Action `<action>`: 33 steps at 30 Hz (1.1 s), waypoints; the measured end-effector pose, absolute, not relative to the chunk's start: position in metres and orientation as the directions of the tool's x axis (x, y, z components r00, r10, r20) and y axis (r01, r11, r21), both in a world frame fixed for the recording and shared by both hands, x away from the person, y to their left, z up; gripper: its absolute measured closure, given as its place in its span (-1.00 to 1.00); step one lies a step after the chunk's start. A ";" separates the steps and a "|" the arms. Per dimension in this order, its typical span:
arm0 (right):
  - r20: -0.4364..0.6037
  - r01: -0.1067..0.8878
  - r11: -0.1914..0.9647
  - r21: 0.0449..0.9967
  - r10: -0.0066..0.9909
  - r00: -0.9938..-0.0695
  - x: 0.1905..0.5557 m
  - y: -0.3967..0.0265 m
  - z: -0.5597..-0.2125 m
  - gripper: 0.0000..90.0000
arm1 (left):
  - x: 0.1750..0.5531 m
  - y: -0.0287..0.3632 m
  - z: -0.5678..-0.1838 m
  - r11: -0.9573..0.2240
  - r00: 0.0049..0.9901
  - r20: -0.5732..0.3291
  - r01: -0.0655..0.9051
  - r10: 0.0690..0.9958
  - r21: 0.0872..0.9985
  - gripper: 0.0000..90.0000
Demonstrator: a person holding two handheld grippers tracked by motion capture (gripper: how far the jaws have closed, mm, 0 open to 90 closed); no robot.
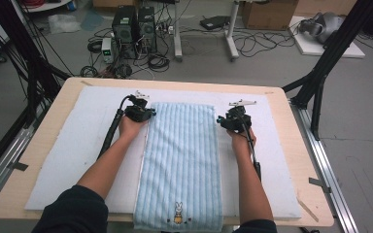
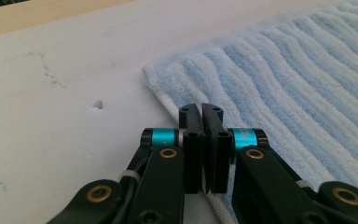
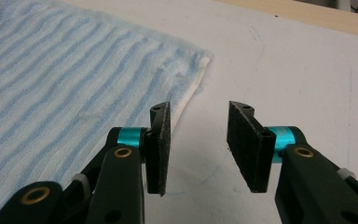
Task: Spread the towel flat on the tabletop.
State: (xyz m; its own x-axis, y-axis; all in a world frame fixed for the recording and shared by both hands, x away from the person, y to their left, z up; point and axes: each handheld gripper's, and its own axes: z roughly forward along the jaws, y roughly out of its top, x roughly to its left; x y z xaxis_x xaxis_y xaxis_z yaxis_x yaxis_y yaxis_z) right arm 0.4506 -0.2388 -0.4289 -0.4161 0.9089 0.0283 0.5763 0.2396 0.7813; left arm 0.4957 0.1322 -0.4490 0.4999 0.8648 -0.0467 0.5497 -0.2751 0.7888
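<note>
- Even, diffuse overhead light across the worktop (image 1: pixel 43 145); shadows faint.
- High view slightly soft, lines bowed at edges.
- Both gripper views: near hardware blurred, far towel (image 2: pixel 307 70) soft, no glare.

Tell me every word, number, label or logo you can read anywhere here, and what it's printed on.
None: no readable word, number or brand shows anywhere.
The towel carries an embroidered rabbit picture near its front hem, with no lettering legible beside it.
The white mat shows faint pen lines, not writing.
The computer towers and cardboard box on the floor are too small and blurred to read.
</note>
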 end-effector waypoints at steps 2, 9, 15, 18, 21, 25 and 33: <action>0.032 0.581 0.241 0.777 0.907 -0.420 0.451 -0.237 -0.430 0.32 | 0.497 0.136 -0.449 -0.256 0.473 -0.050 0.559 0.880 0.789 0.93; 0.044 0.563 0.292 0.773 0.861 -0.507 0.454 -0.214 -0.438 0.40 | 0.501 0.147 -0.451 -0.192 0.446 -0.108 0.575 0.888 0.795 0.79; 0.008 0.568 0.328 0.755 0.861 -0.508 0.461 -0.201 -0.449 0.92 | 0.501 0.148 -0.450 -0.216 0.468 -0.091 0.560 0.879 0.800 0.94; -0.060 0.556 0.342 0.757 0.885 -0.463 0.464 -0.198 -0.449 0.92 | 0.504 0.145 -0.450 -0.216 0.464 -0.083 0.553 0.882 0.805 0.94; -0.084 0.548 0.333 0.767 0.899 -0.429 0.466 -0.197 -0.450 0.81 | 0.503 0.144 -0.449 -0.199 0.463 -0.096 0.547 0.881 0.813 0.63; -0.067 0.551 0.319 0.771 0.901 -0.428 0.461 -0.202 -0.446 0.57 | 0.500 0.148 -0.448 -0.165 0.457 -0.158 0.589 0.875 0.791 0.24; 0.018 0.536 0.251 0.806 0.894 -0.447 0.438 -0.230 -0.435 0.36 | 0.469 0.159 -0.445 -0.138 0.468 -0.201 0.594 0.860 0.792 0.32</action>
State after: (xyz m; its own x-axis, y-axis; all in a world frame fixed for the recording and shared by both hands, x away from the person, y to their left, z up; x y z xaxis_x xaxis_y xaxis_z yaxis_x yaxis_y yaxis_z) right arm 0.4383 -0.2297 -0.4353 -0.4467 0.8945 0.0182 0.5359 0.2512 0.8061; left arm 0.4686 0.1595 -0.4452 0.4680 0.8605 -0.2015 0.5944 -0.1378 0.7923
